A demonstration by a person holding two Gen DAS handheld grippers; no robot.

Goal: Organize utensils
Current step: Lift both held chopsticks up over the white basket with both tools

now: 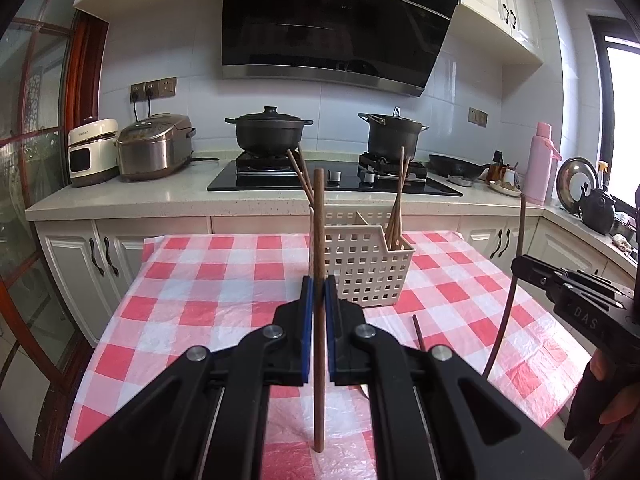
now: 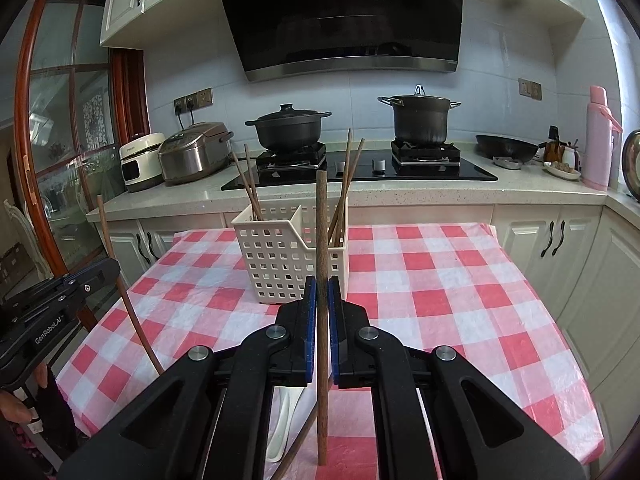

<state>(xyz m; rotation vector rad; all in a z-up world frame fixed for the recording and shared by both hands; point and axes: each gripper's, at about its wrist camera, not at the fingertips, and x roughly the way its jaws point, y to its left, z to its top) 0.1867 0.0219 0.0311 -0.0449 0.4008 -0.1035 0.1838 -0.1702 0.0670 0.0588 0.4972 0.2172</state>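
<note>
Chopstick feel: you have a slim brown wooden chopstick (image 1: pixel 319 240) in the left claw (image 1: pixel 319 300); judge it light, stiff and smooth, so it can pivot or slide between the pads if your grip loosens.
Second stick: the right claw (image 2: pixel 322 300) pinches a matching brown wooden chopstick (image 2: pixel 321 240), also upright.
Grip point: you hold each one near its middle, with a long stretch above the pads and a shorter one below; that looks balanced enough for a drop into the basket.
Left claw: nearly shut, the blue pads (image 1: pixel 307 304) pressing both sides of the stick.
Right claw: the same, jaws drawn in tight on the wood, nothing else in them.
Basket: the cream plastic lattice basket (image 1: pixel 368 264) stands ahead on the red-and-white checked surface (image 1: pixel 200 280), divided in two, chopsticks leaning in each compartment.
Loose items: another dark stick (image 1: pixel 419 332) lies on the cloth near the basket, and a white plastic spoon (image 2: pixel 282 428) lies below your right claw.
Watch: the basket looks light and may tip or shift if a stick catches its rim.
</note>
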